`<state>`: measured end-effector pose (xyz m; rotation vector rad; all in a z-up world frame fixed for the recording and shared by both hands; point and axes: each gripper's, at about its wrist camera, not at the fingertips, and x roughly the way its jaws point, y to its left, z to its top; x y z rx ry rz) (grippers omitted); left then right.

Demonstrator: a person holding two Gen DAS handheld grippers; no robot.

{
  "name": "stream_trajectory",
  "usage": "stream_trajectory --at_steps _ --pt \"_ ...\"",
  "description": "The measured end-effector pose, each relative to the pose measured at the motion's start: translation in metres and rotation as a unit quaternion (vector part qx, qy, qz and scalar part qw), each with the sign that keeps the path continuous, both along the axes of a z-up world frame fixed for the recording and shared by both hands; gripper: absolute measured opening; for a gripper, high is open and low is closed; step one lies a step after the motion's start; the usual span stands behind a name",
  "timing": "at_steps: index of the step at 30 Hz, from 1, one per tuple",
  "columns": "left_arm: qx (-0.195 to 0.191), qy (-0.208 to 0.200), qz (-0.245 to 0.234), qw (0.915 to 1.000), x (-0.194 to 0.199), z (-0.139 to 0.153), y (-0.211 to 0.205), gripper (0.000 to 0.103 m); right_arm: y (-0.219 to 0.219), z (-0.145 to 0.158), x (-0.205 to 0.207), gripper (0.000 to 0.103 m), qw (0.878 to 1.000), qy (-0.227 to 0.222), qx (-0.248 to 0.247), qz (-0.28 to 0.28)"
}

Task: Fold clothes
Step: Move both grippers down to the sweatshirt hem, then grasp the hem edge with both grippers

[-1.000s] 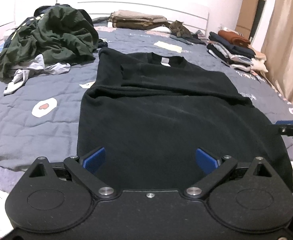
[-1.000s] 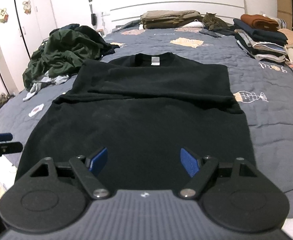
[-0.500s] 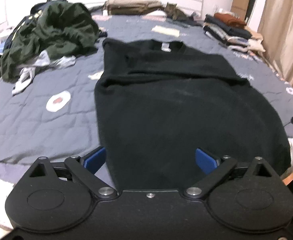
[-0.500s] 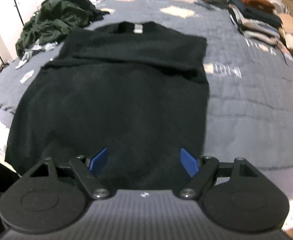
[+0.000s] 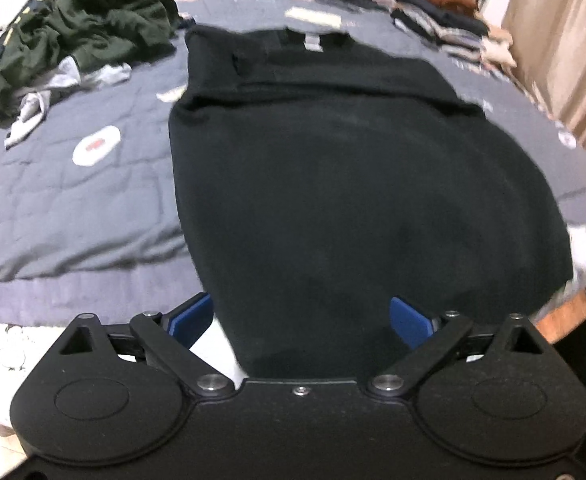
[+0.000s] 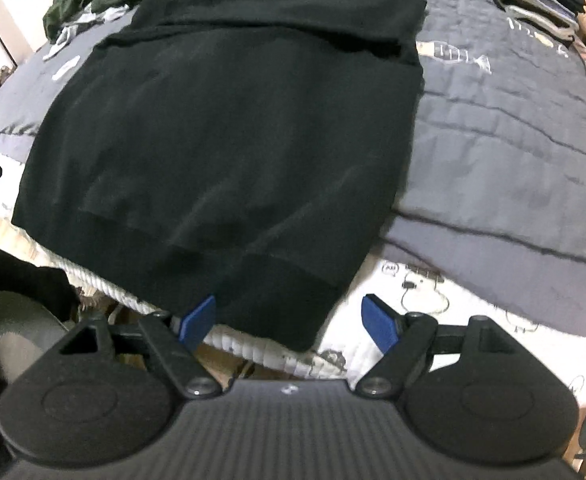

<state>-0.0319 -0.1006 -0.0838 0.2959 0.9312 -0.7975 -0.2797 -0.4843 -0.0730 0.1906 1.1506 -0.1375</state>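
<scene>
Both grippers, left gripper [image 5: 301, 316] and right gripper [image 6: 289, 320], wide open, holding nothing, over black sweatshirt [image 6: 229, 120] hem corners. Next: pinch hem, fold toward collar.

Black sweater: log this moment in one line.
stage: approach hem | black sweater: flat on bed, sleeves folded in | left gripper: open, over left hem corner | right gripper: open, over right hem corner

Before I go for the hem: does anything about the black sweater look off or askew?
Mostly tidy. The black sweater lies flat with sleeves folded in, but its hem hangs over the bed edge rather than resting on the quilt.
</scene>
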Motion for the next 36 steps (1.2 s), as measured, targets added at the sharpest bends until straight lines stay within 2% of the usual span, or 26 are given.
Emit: stream_trajectory --at_steps 3,6,12,15,20,22,23,24,26,28,30,32,36 --pt "0.025 0.016 -0.032 0.9991 -0.007 -0.006 0.004 0.094 0.008 -0.005 -0.001 0.079 1.000 0.015 -0.004 0.023" --pt "0.046 0.028 -0.042 0.9976 -0.011 -0.015 0.006 0.094 0.015 -0.013 0.003 0.079 0.999 0.026 0.000 0.040" --pt "0.061 0.062 -0.016 0.9961 0.001 -0.030 0.013 0.080 0.010 -0.028 0.010 0.079 0.999 0.030 0.015 0.021" --pt "0.077 0.058 -0.016 0.9953 0.003 -0.034 0.014 0.080 0.010 -0.037 0.016 0.079 0.999 0.035 0.014 0.021" --pt "0.079 0.066 -0.015 0.9946 0.007 -0.042 0.009 0.080 0.010 -0.048 0.025 0.075 0.999 0.035 0.031 0.014" --pt "0.083 0.074 -0.012 0.9938 0.009 -0.047 0.007 0.077 0.012 -0.051 0.027 0.069 0.999 0.034 0.026 0.016" --pt "0.084 0.080 -0.011 0.9932 0.010 -0.050 0.006 0.074 0.013 -0.051 0.027 0.059 0.999 0.033 0.027 0.016" --pt "0.086 0.086 -0.011 0.9925 0.010 -0.052 0.005 0.072 0.014 -0.051 0.028 0.044 0.999 0.032 0.030 0.016" --pt "0.087 0.097 -0.012 0.9914 0.013 -0.056 0.004 0.070 0.011 -0.052 0.027 0.026 0.999 0.032 0.039 0.011" --pt "0.084 0.102 -0.013 0.9912 0.014 -0.057 0.004 0.064 0.009 -0.052 0.026 0.014 0.998 0.032 0.048 0.009" --pt "0.080 0.107 -0.013 0.9909 0.016 -0.057 0.004 0.049 0.009 -0.047 0.024 0.011 0.998 0.030 0.046 0.010" --pt "0.077 0.108 -0.014 0.9910 0.018 -0.058 0.005 0.039 0.010 -0.042 0.022 0.010 0.999 0.026 0.041 0.012" --pt "0.075 0.108 -0.017 0.9912 0.019 -0.060 0.007 0.031 0.015 -0.027 0.014 0.009 0.999 0.021 0.024 0.023"
